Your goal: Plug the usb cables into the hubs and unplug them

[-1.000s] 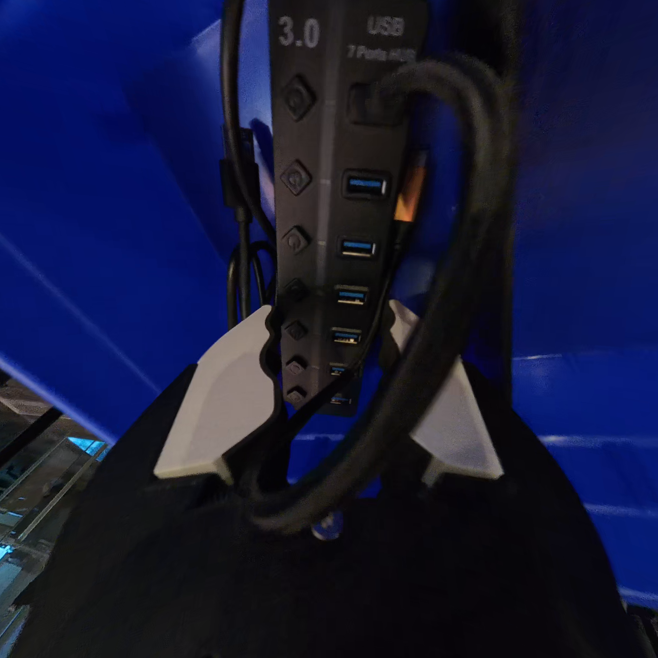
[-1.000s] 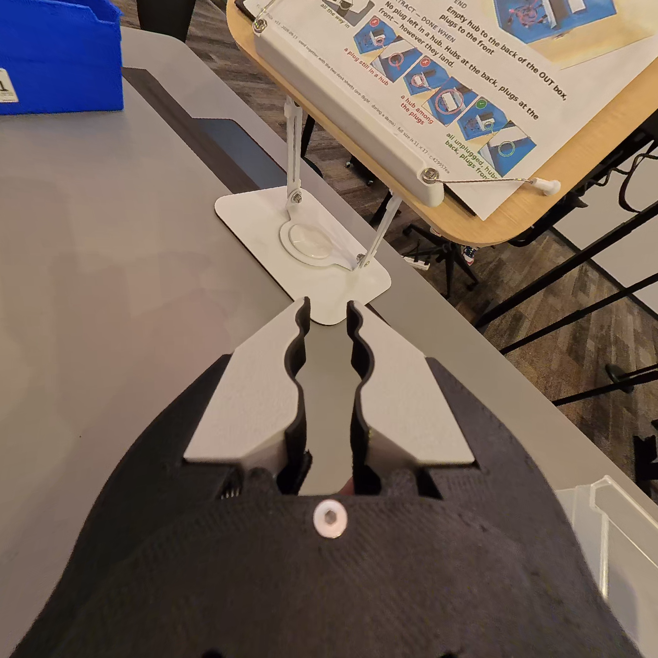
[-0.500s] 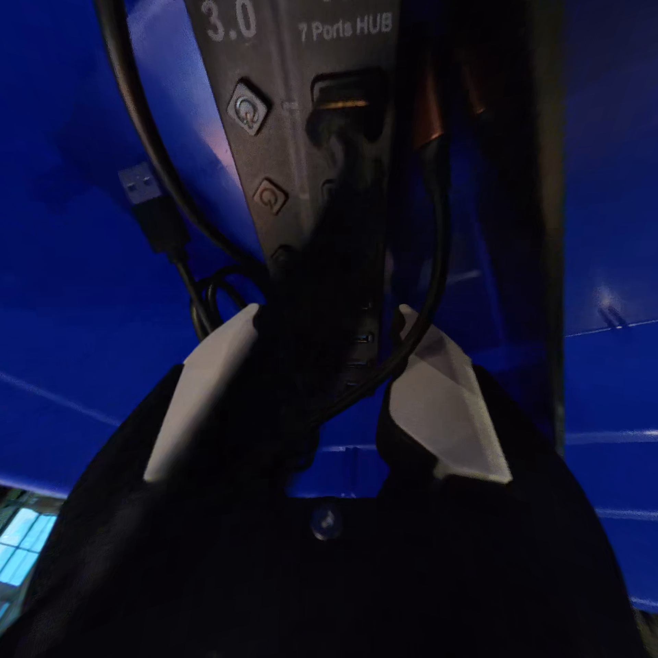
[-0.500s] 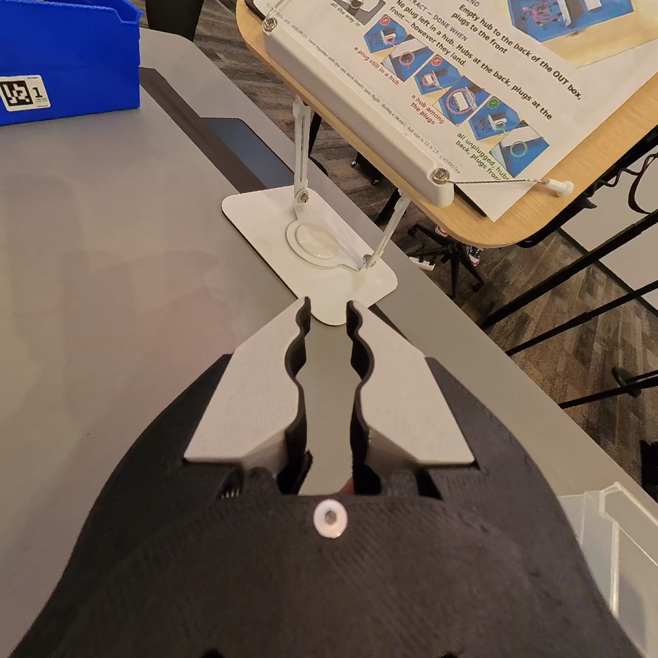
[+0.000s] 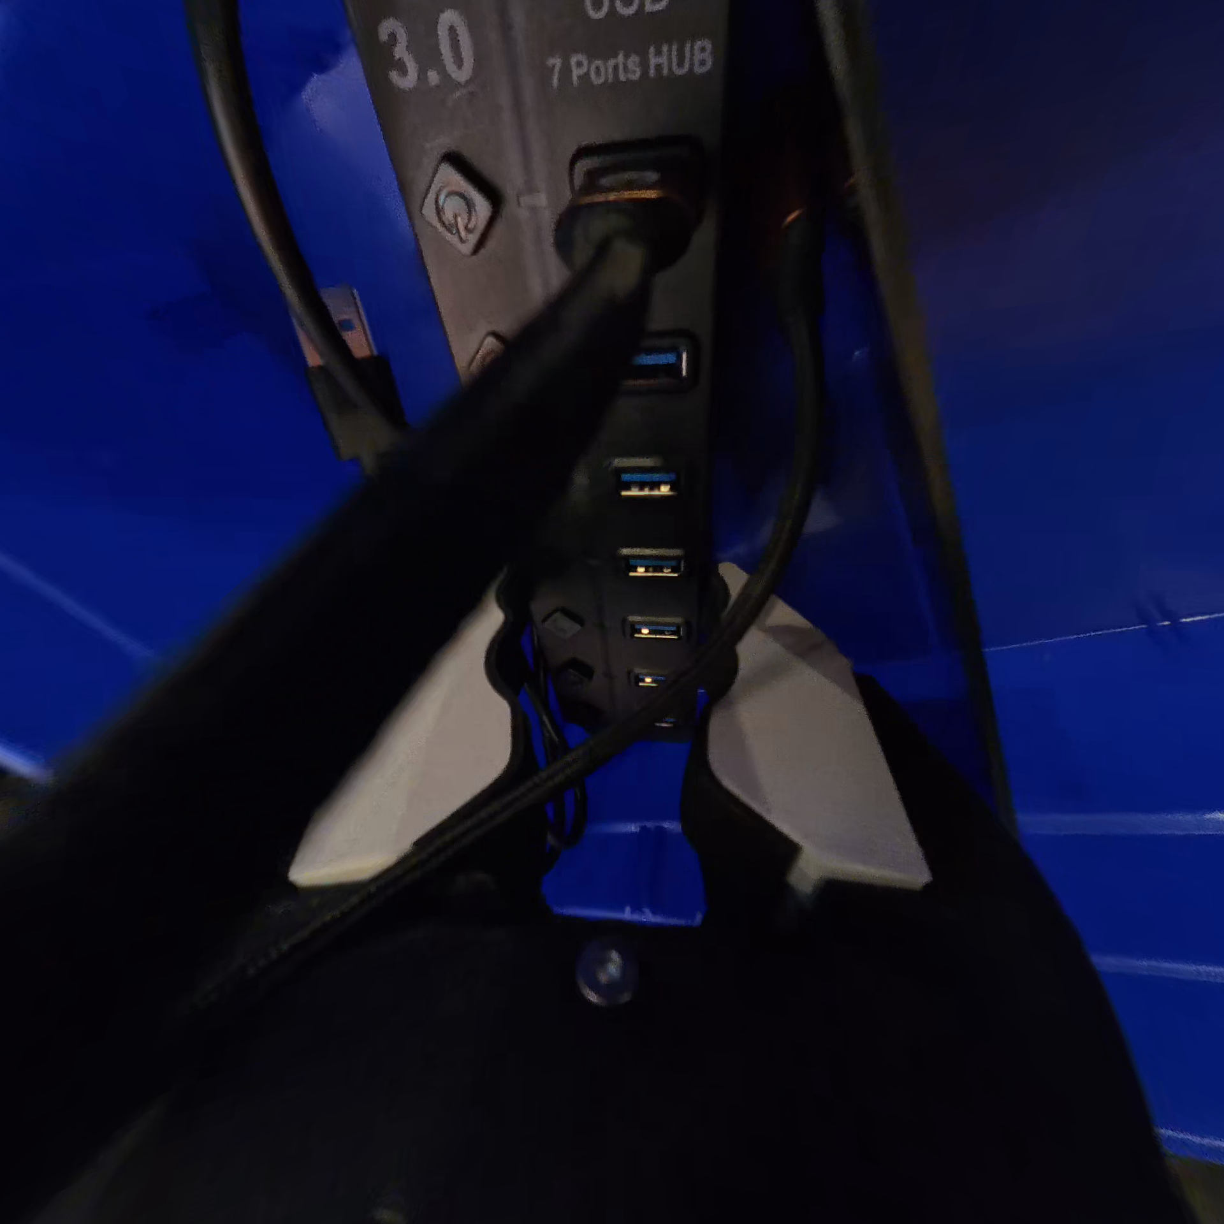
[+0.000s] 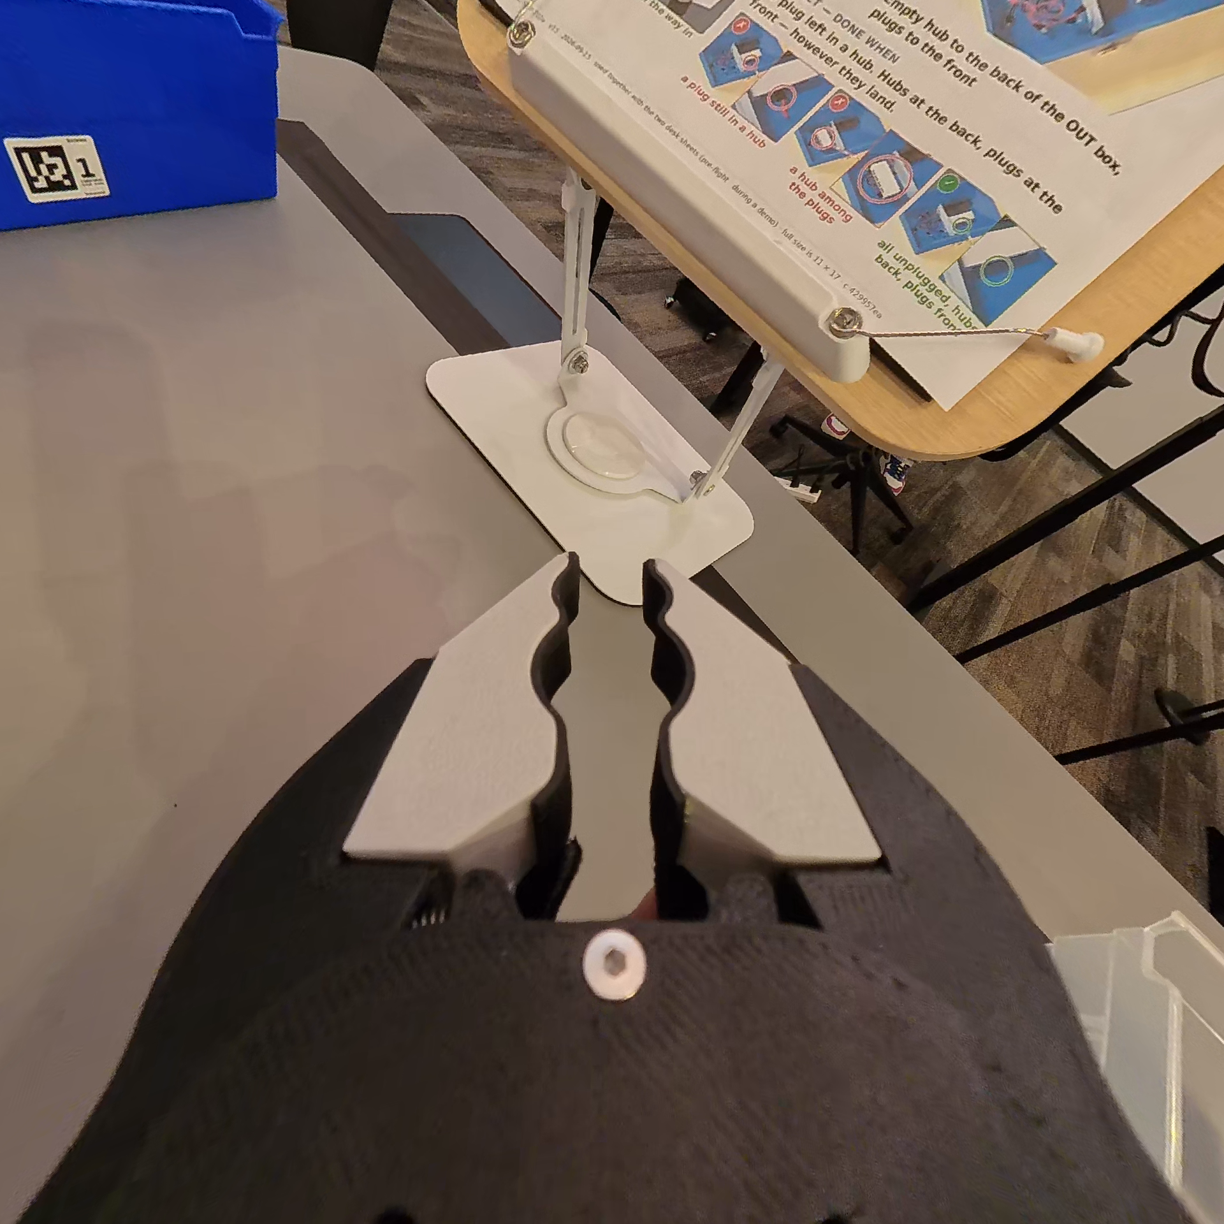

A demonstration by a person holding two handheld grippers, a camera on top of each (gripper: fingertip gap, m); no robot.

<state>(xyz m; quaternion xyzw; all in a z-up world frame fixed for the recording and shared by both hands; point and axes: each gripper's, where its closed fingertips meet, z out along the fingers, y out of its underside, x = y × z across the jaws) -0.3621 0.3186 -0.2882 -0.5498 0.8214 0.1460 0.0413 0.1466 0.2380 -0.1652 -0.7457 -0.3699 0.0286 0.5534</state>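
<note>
Deep blue plastic walls of a bin (image 5: pixel 1060 463) fill the left wrist view on every side, dim and shadowed. Nearest the lens, the left gripper (image 5: pixel 612 636) points into the bin, its two pale fingers (image 5: pixel 424 762) spread to a middling width with the near end of a black USB hub (image 5: pixel 583 265) standing between their tips; whether the pads actually press its sides cannot be told. A thin braided cable (image 5: pixel 788 477) loops down across the right finger and over the gripper body. A thick black cable (image 5: pixel 371 596), blurred, runs from the lower left up to a plug seated in the hub's farthest port. Six other ports show in a row down the hub, blue-tongued and unoccupied. Left of the hub, beyond the fingers, one loose USB plug (image 5: pixel 344 344) hangs on its own cord.

The right wrist view shows a grey table (image 6: pixel 199 530) over a wood-patterned floor. The right gripper (image 6: pixel 611 576) is held level above the table, fingers narrowly parted and holding nothing. Just past the tips is the white base of a document stand (image 6: pixel 596 450) carrying a printed sheet; farther left sits a blue bin (image 6: pixel 132 99) with a marker tag, and a clear container (image 6: pixel 1159 1026) edges in at the lower right.
</note>
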